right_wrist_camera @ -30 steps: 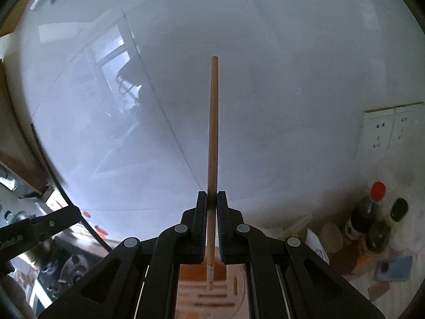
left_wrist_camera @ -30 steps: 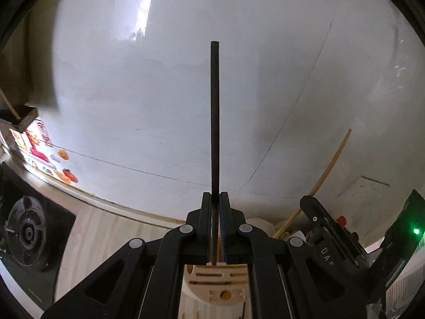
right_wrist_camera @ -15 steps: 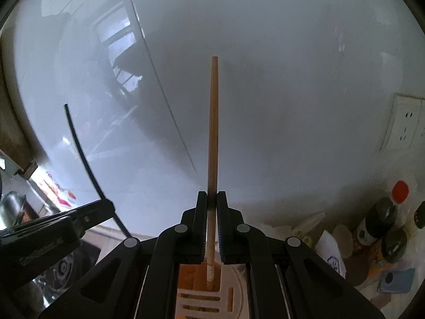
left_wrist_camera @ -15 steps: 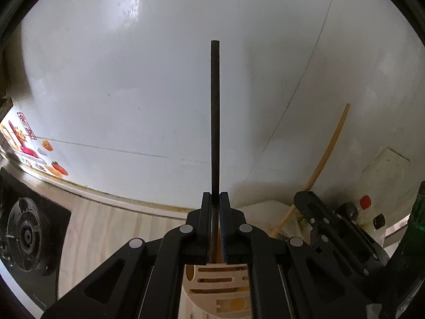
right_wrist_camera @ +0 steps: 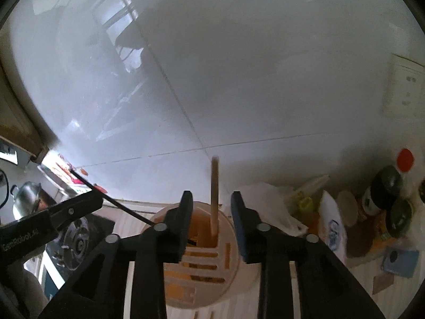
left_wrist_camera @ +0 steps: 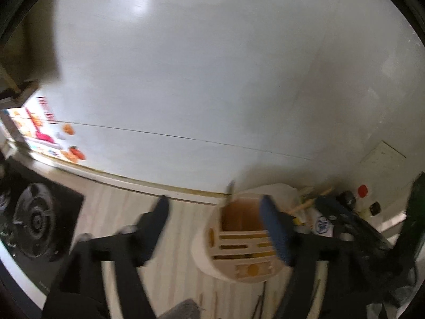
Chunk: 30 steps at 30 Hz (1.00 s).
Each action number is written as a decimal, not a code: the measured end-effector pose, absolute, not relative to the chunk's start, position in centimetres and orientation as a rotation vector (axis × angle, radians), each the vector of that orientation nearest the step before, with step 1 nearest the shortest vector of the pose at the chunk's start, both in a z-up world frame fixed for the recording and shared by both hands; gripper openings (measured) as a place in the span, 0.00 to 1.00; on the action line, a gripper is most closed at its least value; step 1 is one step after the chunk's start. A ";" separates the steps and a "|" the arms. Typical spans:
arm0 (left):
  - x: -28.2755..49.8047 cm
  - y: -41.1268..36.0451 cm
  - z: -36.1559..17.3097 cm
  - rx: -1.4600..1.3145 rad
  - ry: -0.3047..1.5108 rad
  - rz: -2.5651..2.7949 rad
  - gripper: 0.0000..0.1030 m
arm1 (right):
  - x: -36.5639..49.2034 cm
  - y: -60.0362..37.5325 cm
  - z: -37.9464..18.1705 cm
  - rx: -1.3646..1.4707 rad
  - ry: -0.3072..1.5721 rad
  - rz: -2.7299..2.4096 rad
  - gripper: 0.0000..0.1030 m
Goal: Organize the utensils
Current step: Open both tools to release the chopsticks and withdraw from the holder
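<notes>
Both chopsticks are in the holder (right_wrist_camera: 202,260) now: wooden stick (right_wrist_camera: 214,194) standing in the big compartment, black stick (right_wrist_camera: 111,199) leaning out its left side. I have both tongs wide open and empty, left tongs (left_wrist_camera: 215,228) and right tongs (right_wrist_camera: 211,220). Half a second ago each was clamped on its stick. A few sticks appear to remain on the worktop (left_wrist_camera: 159,239).

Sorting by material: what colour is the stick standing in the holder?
Light tan wood; clearest in the right wrist view.
</notes>
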<state>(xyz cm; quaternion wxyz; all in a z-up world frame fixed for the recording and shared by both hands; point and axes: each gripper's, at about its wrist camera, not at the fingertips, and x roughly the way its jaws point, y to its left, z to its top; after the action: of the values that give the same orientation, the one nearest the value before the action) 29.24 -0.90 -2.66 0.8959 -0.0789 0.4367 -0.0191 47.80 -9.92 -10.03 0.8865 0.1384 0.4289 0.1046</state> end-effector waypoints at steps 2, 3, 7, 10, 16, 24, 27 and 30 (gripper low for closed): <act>28.0 -0.4 -2.7 -0.157 0.897 -0.010 0.82 | 46.8 -11.1 -9.6 0.303 0.889 0.196 0.37; 27.4 -0.3 -2.9 -0.154 0.892 0.004 0.88 | 46.2 -11.4 -9.4 0.304 0.885 0.187 0.42; 24.8 -0.4 -3.8 -0.118 0.872 0.051 1.00 | 43.8 -12.1 -8.6 0.283 0.876 0.139 0.55; 23.1 -0.7 -4.8 -0.101 0.883 0.061 1.00 | 41.5 -12.8 -8.7 0.284 0.878 0.109 0.62; 20.3 -1.4 -8.5 -0.045 0.961 0.098 1.00 | 37.4 -13.4 -10.2 0.285 0.888 0.066 0.79; 17.8 -1.6 -15.5 -0.036 1.120 0.146 1.00 | 34.1 -13.6 -15.9 0.221 1.106 0.020 0.70; 17.4 -2.2 -18.8 -0.023 1.202 0.132 0.98 | 33.2 -13.4 -19.1 0.210 1.219 0.042 0.54; 17.2 -2.8 -21.7 -0.019 1.282 0.093 0.84 | 32.5 -13.2 -22.5 0.207 1.323 0.055 0.41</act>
<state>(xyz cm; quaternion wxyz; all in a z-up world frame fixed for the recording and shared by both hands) 17.16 -2.78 -21.74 0.8005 -0.0089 0.5977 0.0433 32.46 -13.19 -22.49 0.7838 0.0958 0.6130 0.0255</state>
